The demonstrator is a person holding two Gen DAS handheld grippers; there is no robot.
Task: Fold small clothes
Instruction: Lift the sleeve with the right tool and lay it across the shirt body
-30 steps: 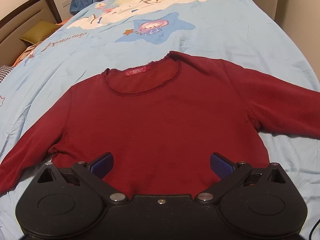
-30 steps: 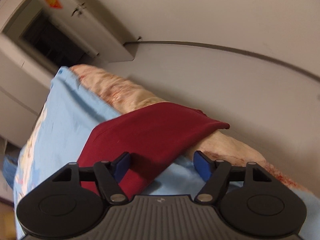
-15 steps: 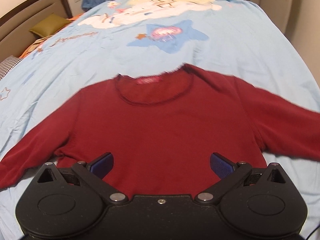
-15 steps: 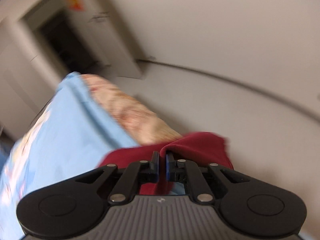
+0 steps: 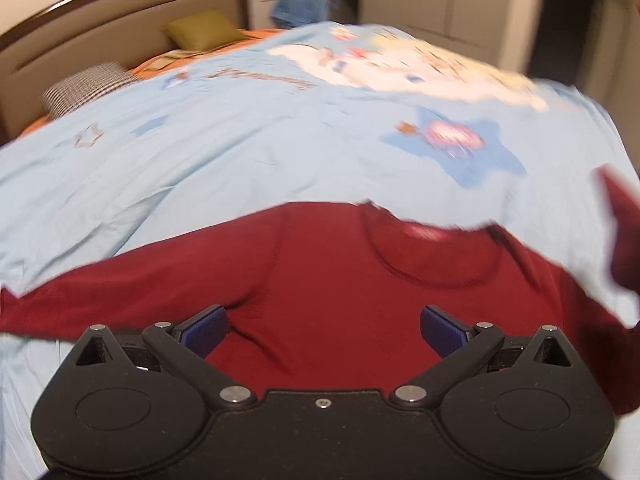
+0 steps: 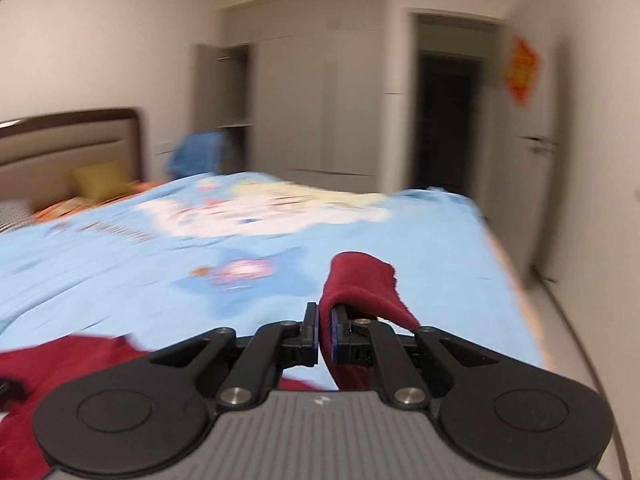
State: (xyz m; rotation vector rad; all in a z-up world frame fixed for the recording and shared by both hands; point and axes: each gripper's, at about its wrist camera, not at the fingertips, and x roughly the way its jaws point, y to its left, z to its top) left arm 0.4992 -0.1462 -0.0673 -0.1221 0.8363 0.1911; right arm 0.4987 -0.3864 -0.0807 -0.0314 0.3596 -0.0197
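Note:
A dark red long-sleeved top lies flat, front up, on the light blue bedspread. My left gripper hovers open over its lower body, blue pads wide apart with nothing between them. The top's left sleeve stretches out flat to the left. My right gripper is shut on the cuff of the right sleeve, lifted off the bed with the cuff flopping over the fingertips. That raised sleeve shows at the right edge of the left wrist view. Both views are motion-blurred.
The bedspread carries cartoon prints and a blue star. A padded headboard, an olive pillow and a checked pillow are at the far left. Wardrobes and a dark doorway stand behind.
My right gripper shut on the sleeve cuff, then rolled upright and lifted it over the bed. The left gripper shifted and rolled, staying open above the top.

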